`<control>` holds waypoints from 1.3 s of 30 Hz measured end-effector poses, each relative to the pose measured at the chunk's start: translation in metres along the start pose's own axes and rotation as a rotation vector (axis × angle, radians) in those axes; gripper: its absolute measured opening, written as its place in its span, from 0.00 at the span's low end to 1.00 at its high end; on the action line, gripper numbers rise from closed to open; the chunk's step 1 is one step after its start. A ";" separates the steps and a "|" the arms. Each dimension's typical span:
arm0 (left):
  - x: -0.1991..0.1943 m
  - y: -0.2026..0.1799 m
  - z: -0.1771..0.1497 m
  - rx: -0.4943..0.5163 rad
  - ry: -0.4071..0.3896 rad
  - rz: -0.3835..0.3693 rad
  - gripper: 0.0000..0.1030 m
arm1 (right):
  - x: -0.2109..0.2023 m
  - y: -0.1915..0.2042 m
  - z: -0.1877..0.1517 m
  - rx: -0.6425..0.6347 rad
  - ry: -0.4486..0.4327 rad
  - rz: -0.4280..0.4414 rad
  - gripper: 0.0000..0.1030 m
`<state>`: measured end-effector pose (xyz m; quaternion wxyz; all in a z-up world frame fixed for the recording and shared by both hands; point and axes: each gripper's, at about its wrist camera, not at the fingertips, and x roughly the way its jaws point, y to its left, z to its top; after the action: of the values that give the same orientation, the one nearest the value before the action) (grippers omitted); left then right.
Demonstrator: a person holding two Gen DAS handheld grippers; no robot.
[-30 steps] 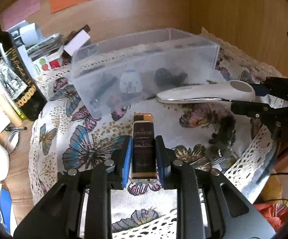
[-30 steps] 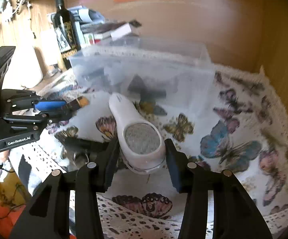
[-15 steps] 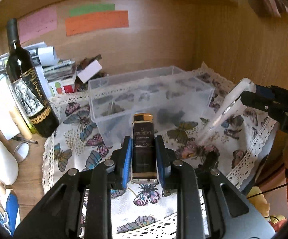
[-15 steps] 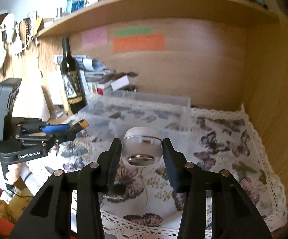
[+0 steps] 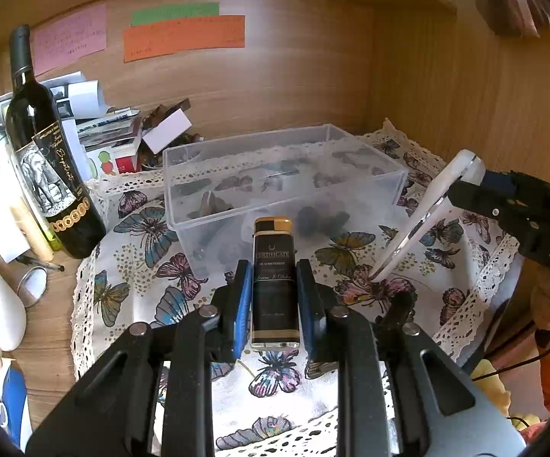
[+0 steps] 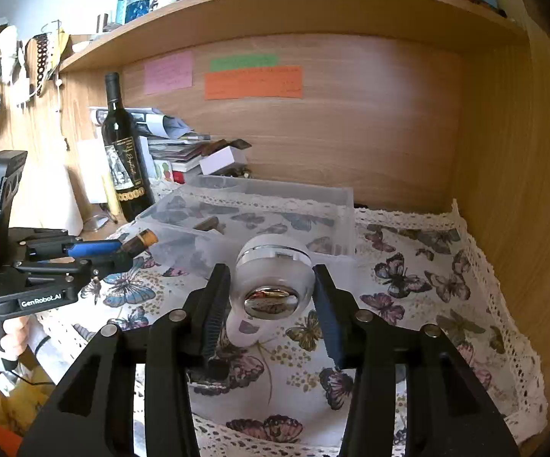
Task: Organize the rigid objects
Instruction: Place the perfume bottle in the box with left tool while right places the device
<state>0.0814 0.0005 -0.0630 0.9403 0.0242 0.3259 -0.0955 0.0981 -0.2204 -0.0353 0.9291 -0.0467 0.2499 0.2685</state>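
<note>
My left gripper (image 5: pixel 273 293) is shut on a black and gold lighter (image 5: pixel 274 278), held above the butterfly cloth in front of a clear plastic bin (image 5: pixel 282 182). My right gripper (image 6: pixel 271 297) is shut on the round head of a white handheld device (image 6: pixel 273 282), tilted so its handle tip points down to the cloth. The device (image 5: pixel 423 221) and right gripper (image 5: pixel 510 205) show at the right of the left wrist view. The left gripper (image 6: pixel 96 251) with the lighter (image 6: pixel 141 239) shows at the left of the right wrist view. The bin (image 6: pixel 259 209) holds a few small dark items.
A dark wine bottle (image 5: pixel 46 160) stands left of the bin, also in the right wrist view (image 6: pixel 122 152). Papers and small boxes (image 5: pixel 122 133) pile behind it. Wooden walls close the back and right. A small dark object (image 5: pixel 400 301) lies on the cloth (image 6: pixel 427 285).
Both grippers have risen and pulled back from the bin with their objects. The white device has swung from lying flat to tilted steeply, handle tip down.
</note>
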 end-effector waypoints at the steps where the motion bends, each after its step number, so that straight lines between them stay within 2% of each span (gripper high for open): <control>1: 0.000 0.000 0.000 -0.001 -0.001 0.000 0.22 | 0.001 0.000 0.000 0.001 0.004 0.009 0.39; 7: -0.004 0.001 0.001 -0.009 -0.013 0.004 0.22 | 0.026 0.002 -0.009 0.020 0.070 0.030 0.35; 11: -0.008 0.004 0.009 -0.012 -0.034 0.017 0.22 | 0.020 -0.006 0.001 0.085 0.033 0.073 0.35; 19: -0.011 0.014 0.040 -0.020 -0.078 0.042 0.22 | 0.000 0.003 0.040 0.027 -0.095 0.041 0.34; 28: 0.021 0.035 0.068 -0.053 -0.020 0.030 0.22 | 0.020 -0.002 0.086 -0.038 -0.167 -0.025 0.34; 35: 0.057 0.050 0.075 -0.079 0.047 -0.006 0.22 | 0.060 -0.013 0.101 -0.070 -0.146 -0.089 0.34; 39: 0.076 0.052 0.077 -0.075 0.085 -0.014 0.22 | 0.095 -0.014 0.095 -0.096 -0.047 -0.085 0.34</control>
<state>0.1968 0.0308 -0.0499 0.9251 -0.0094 0.3692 -0.0886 0.2170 -0.1663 -0.0003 0.9419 -0.0957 0.2127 0.2415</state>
